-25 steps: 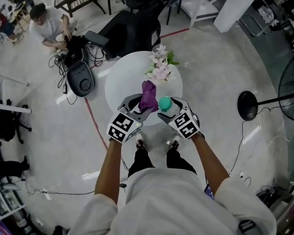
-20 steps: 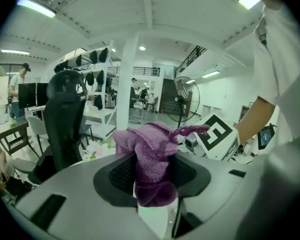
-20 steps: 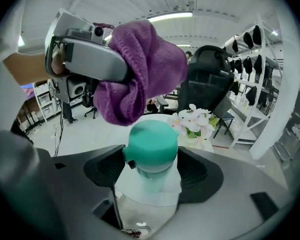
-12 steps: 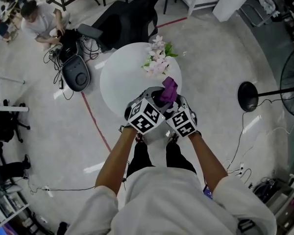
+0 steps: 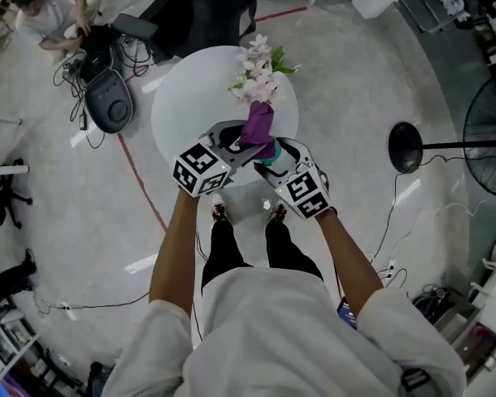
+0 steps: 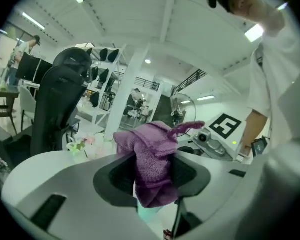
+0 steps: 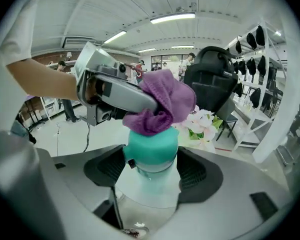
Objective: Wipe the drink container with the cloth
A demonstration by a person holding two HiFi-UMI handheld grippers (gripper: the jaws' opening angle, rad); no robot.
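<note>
The drink container [image 7: 151,151] is a clear bottle with a fat blue-green lid. It stands up straight in the right gripper [image 7: 151,173]. That gripper's jaws squeeze it from both sides, right by the lid.

I think the bottle is hard and smooth, so it could slip or turn when rubbed. The spot by the lid looks like a good place to hold it. I cannot tell how full or heavy it is.

On top of the container sits the purple cloth [image 7: 162,104], soft and floppy. The left gripper [image 6: 154,176] is pinched shut on it.

Under the container is a round white table [image 5: 182,114]. Past the container stand pink and white flowers [image 5: 256,77].
</note>
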